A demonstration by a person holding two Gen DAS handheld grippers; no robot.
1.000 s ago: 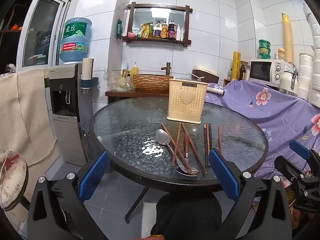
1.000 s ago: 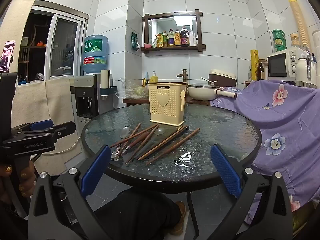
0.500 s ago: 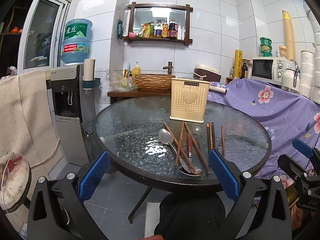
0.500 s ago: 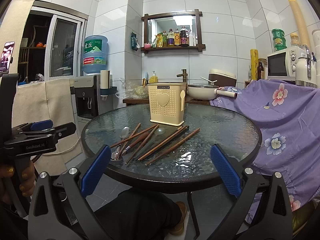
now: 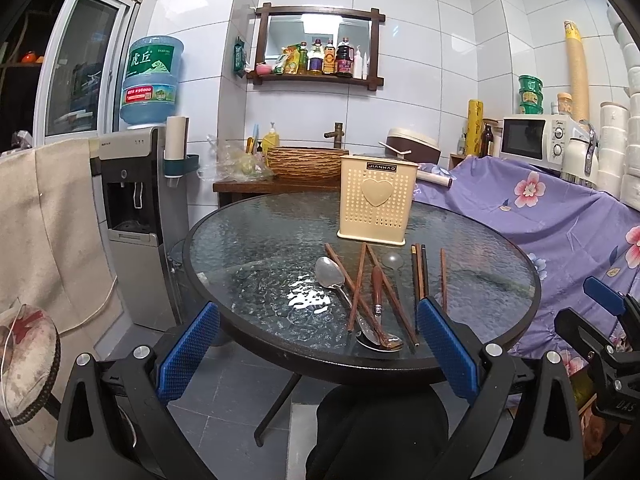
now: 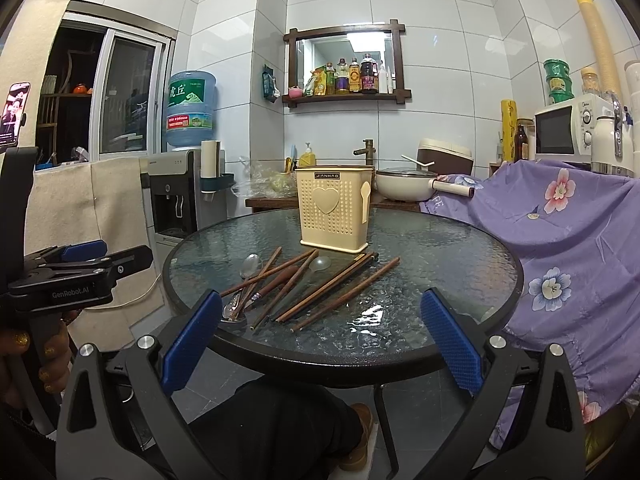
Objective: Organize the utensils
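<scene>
Chopsticks [image 5: 418, 276] — brown, scattered, crisscrossed

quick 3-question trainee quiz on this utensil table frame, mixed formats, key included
1. True or false: some chopsticks already stand inside the cream utensil holder.
2. Multiple choice: the metal spoon lies (a) on the glass table, (b) in the left gripper, (c) inside the holder.
3. Fill in: both the left gripper and the right gripper are ____ and hold nothing.

Key: 1 false, all lie flat on the table; 2 a; 3 open.
</scene>
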